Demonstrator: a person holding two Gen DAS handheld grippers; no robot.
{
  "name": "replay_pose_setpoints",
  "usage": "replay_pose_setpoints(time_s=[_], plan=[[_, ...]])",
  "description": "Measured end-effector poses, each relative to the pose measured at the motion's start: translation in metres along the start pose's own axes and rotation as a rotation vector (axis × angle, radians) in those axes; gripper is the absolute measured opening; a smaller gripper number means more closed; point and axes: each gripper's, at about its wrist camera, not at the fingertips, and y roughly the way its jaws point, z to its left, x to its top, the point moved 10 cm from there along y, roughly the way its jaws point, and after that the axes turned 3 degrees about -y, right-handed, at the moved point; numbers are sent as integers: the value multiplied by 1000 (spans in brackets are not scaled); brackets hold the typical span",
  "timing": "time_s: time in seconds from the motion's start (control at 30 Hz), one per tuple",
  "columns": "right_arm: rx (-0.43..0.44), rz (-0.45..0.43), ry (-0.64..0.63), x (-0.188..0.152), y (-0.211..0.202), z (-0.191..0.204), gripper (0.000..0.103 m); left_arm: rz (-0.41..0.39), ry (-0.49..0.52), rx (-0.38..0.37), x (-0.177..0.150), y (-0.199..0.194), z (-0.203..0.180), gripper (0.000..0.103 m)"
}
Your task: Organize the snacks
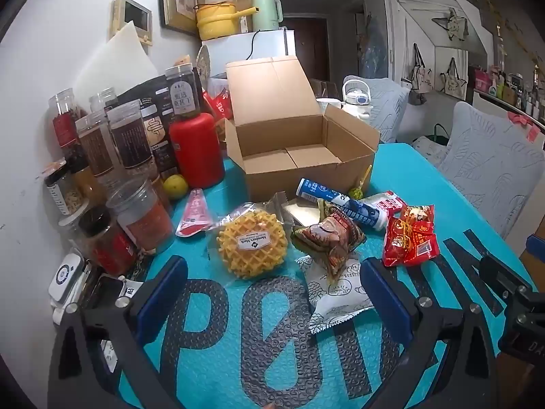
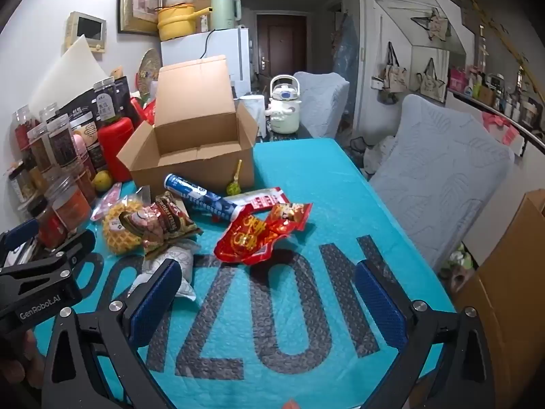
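Note:
An open cardboard box stands empty at the back of the teal mat. In front of it lies a heap of snacks: a wrapped yellow waffle, a brown packet, a white packet, a blue tube, red packets and a green lollipop. My left gripper hovers open just short of the waffle and the white packet. My right gripper is open over bare mat, nearer than the red packets.
Jars and bottles crowd the left edge beside a red bottle and a yellow fruit. A white kettle stands behind the box. Padded chairs line the right side. A brown carton sits at the right.

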Motion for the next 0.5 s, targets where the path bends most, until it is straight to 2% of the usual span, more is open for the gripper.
replay_pose_setpoints(time_s=[0.23,0.5], plan=[[8,-18,-20,8,0,1,103,0,-3,-15,0,-1,-4,103],[-9,-25,-18,1,-4,2,103,-4,-14,-20,-1,-5,2,103]])
